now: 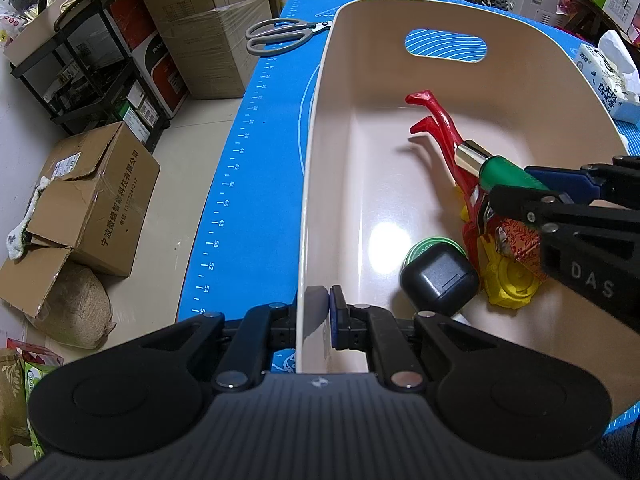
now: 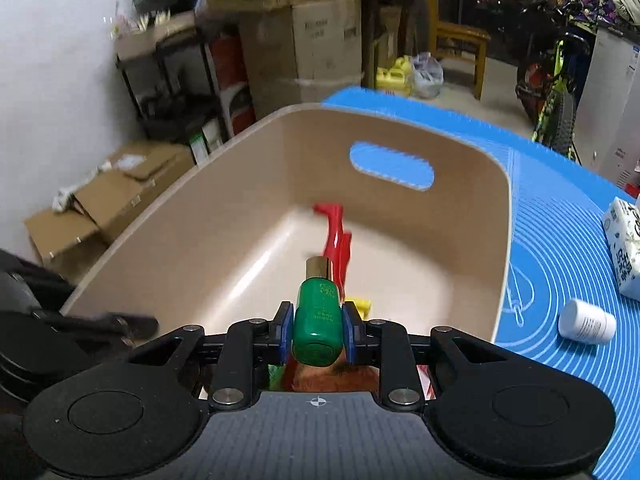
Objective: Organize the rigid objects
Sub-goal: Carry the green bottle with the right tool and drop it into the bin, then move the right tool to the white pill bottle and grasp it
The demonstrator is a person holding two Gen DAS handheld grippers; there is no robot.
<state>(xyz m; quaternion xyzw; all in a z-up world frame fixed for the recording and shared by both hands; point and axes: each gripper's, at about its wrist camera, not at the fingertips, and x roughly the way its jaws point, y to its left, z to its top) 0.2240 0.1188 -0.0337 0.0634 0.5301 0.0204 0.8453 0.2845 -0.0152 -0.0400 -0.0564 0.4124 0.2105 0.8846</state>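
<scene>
A blue mat (image 1: 248, 184) printed with ruler marks and white arcs covers the table and runs to its left edge, beyond which bare floor and cardboard boxes (image 1: 92, 204) lie. On the mat stands a beige bin (image 1: 320, 168) with rounded corners and an oval handle slot (image 1: 446, 46) in its far wall; mat shows through the slot. The bin's floor is open on its left and far parts, while its contents crowd the near right corner. The left gripper (image 1: 324, 320) has its jaws together on the bin's near left wall, one pad inside and one outside the rim. The right gripper (image 2: 316, 324), entering from the right in the left wrist view, is clamped on a green bottle (image 2: 318, 320) with a gold cap, held above the bin's interior, cap pointing toward the far wall. Under and beyond the bottle lies a red plastic tool (image 1: 436, 128), its two ends reaching toward the middle of the bin floor. Nearer, a black rounded case (image 1: 438, 280) rests on a green disc (image 1: 416, 250), just beside a yellow plastic piece (image 1: 508, 280) and a red patterned packet (image 1: 520, 240). Outside the bin, grey-handled scissors (image 1: 280, 34) lie on the mat's far left part, close to the bin's far corner. On the right stretch of mat, a tissue pack (image 2: 624, 248) and a small white bottle (image 2: 586, 322) on its side lie apart from the bin wall, with free mat between.
</scene>
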